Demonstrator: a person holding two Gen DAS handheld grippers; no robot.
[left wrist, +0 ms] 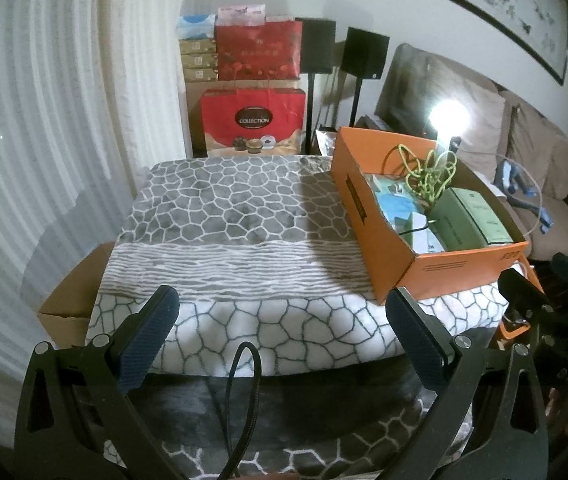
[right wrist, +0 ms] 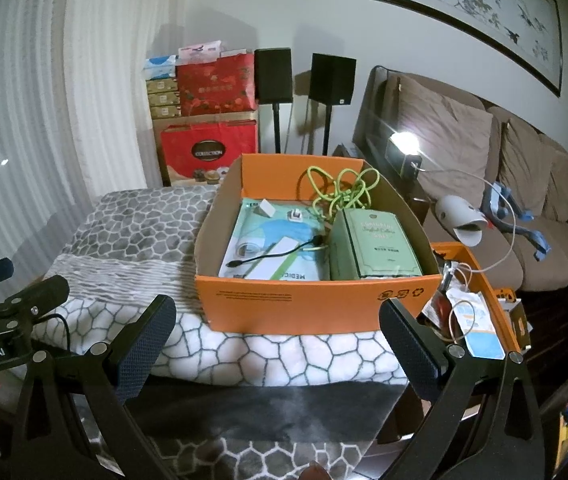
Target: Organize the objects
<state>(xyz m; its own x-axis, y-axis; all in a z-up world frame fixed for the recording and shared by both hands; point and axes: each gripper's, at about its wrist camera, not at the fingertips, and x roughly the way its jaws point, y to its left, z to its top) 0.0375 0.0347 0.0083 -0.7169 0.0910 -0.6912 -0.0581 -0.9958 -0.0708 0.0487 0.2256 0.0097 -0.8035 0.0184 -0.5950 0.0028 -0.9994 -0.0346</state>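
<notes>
A: Right wrist view: the open orange cardboard box [right wrist: 316, 304] sits straight ahead of the right hand-held gripper [right wrist: 277, 338], on a grey-and-white pebble-patterned blanket [right wrist: 131, 240] over the worktop. Its fingers are spread wide with nothing between them.

B: And the left hand-held gripper [left wrist: 281, 326]?

A: Also spread apart and empty, with the box ahead of it and off to its right.

B: What's inside, counted?

A: One tangled lime-green cord [right wrist: 344, 190], one pale green rectangular carton [right wrist: 378, 246], one teal-and-white flat packet [right wrist: 267, 240], one thin black cable [right wrist: 275, 254], one long white box [right wrist: 279, 260]. Two smaller white pieces sit farther back; I can't tell what they are.

B: How would they handle?

A: My guess: the cord is light and floppy, likely to snag, so pinch the bundle at its knot. The carton looks stiff; grip across its narrow sides. The packet is flat and probably slick, so lift an edge first.
</notes>
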